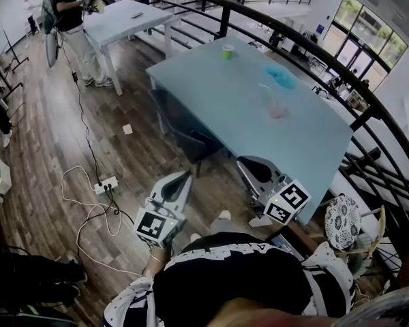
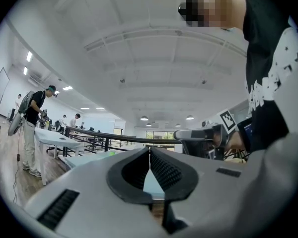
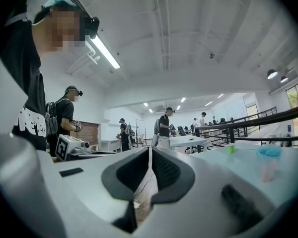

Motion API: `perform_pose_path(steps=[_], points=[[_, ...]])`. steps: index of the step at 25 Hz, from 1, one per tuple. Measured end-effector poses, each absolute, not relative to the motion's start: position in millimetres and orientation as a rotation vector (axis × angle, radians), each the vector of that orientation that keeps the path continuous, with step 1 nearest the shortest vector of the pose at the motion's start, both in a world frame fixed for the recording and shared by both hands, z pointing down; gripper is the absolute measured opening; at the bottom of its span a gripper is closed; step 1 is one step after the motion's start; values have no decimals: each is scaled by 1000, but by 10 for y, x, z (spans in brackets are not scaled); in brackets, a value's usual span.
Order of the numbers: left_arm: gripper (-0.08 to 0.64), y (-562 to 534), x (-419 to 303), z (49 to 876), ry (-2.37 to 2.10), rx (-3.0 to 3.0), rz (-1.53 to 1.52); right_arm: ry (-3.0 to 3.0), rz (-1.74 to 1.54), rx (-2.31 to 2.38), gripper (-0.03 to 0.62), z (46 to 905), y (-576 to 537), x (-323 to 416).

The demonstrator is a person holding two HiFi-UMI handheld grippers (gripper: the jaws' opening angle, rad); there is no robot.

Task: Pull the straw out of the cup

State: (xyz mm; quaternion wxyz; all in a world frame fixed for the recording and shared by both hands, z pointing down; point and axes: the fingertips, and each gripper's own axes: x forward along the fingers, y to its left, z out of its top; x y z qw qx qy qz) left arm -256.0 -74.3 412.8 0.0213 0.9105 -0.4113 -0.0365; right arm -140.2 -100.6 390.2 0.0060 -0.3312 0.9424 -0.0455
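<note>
Left gripper [image 2: 149, 149], right gripper [image 3: 150, 149], jaws together (empty)

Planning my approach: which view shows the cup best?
Head view: the cup stands on the table with its straw visible. Right gripper view shows it at the edge, straw unclear. Left gripper view doesn't show it.

A pale blue table [image 1: 211, 80] is seen ahead of the right fingers [image 1: 259, 172], a dark chair [image 1: 191, 142] tucked beneath. A white power strip [image 1: 106, 184] is laid left of the left fingers [image 1: 174, 189].
</note>
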Motion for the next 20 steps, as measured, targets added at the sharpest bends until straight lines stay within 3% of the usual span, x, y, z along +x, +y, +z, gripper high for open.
perform_pose_path(steps=[20], points=[[14,-1040,-3075,4115,-1561,2704,-32,2967,-156,-772,34,3982,-1597,-1960]])
